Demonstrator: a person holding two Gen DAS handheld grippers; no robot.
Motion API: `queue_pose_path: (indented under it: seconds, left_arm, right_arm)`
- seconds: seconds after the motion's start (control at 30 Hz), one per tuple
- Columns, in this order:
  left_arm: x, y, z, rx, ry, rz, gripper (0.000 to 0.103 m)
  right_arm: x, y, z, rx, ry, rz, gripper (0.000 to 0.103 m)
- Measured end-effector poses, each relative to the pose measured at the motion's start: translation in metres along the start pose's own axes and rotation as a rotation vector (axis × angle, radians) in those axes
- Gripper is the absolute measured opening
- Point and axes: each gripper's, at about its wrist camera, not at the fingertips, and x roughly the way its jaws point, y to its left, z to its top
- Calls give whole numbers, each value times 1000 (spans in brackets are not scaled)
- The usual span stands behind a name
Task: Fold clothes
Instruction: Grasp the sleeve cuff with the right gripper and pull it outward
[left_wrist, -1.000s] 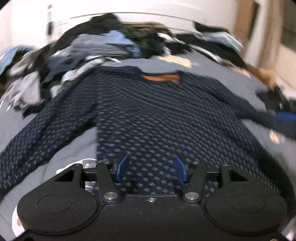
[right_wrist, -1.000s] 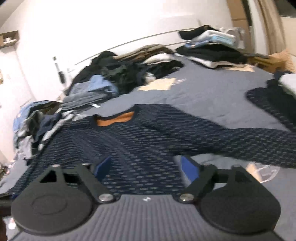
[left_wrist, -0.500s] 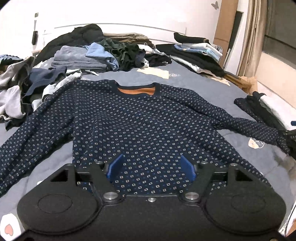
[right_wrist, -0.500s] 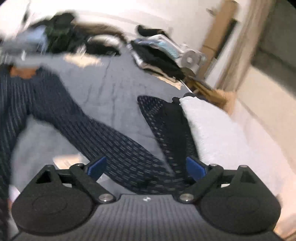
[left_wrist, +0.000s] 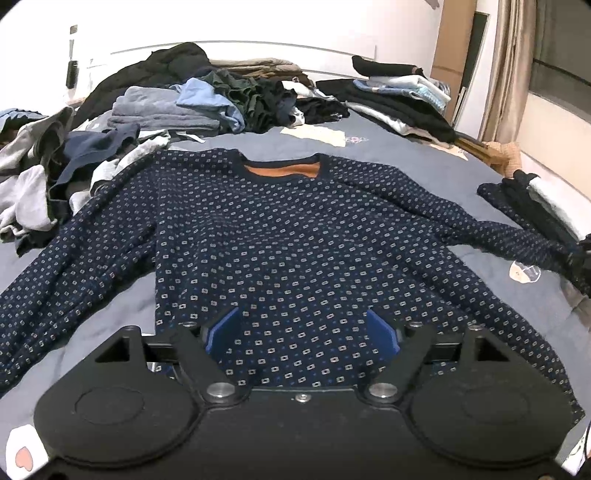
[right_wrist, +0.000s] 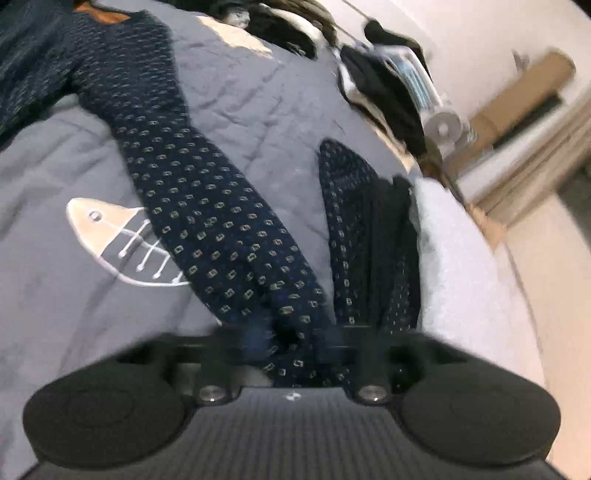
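Note:
A navy patterned sweater (left_wrist: 288, 240) with an orange inner collar lies flat, face up, on the grey bed, both sleeves spread out. My left gripper (left_wrist: 302, 332) is open and hovers over the sweater's lower hem. In the right wrist view the sweater's right sleeve (right_wrist: 207, 206) runs down to my right gripper (right_wrist: 291, 339), whose fingers have closed on the sleeve's cuff end; the view is blurred by motion.
A heap of unfolded clothes (left_wrist: 122, 122) lies at the back left of the bed. Folded stacks (left_wrist: 399, 96) sit at the back right. A folded dark patterned garment (right_wrist: 365, 229) and a white blanket (right_wrist: 465, 273) lie at the right edge. The grey bedcover (right_wrist: 55, 288) has a fish print.
My right gripper swung right from the sweater's body to the right sleeve's end and closed on the cuff. My left gripper stayed over the hem, open.

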Motion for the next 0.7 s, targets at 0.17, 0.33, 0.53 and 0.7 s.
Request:
queue_pose_path:
  seconds: [0.17, 0.33, 0.53, 0.7]
  left_arm:
    - [-1, 5, 0, -11, -1, 5, 74]
    - [-3, 5, 1, -15, 1, 0, 74]
    - [-4, 2, 2, -11, -6, -12, 74]
    - [-3, 2, 2, -8, 3, -12, 75]
  right_arm:
    - [-22, -33, 18, 164, -46, 36, 2]
    - [-45, -80, 37, 350, -109, 21, 2]
    - [-16, -87, 54, 270, -37, -76, 3]
    - [36, -66, 62, 184, 80, -159, 18]
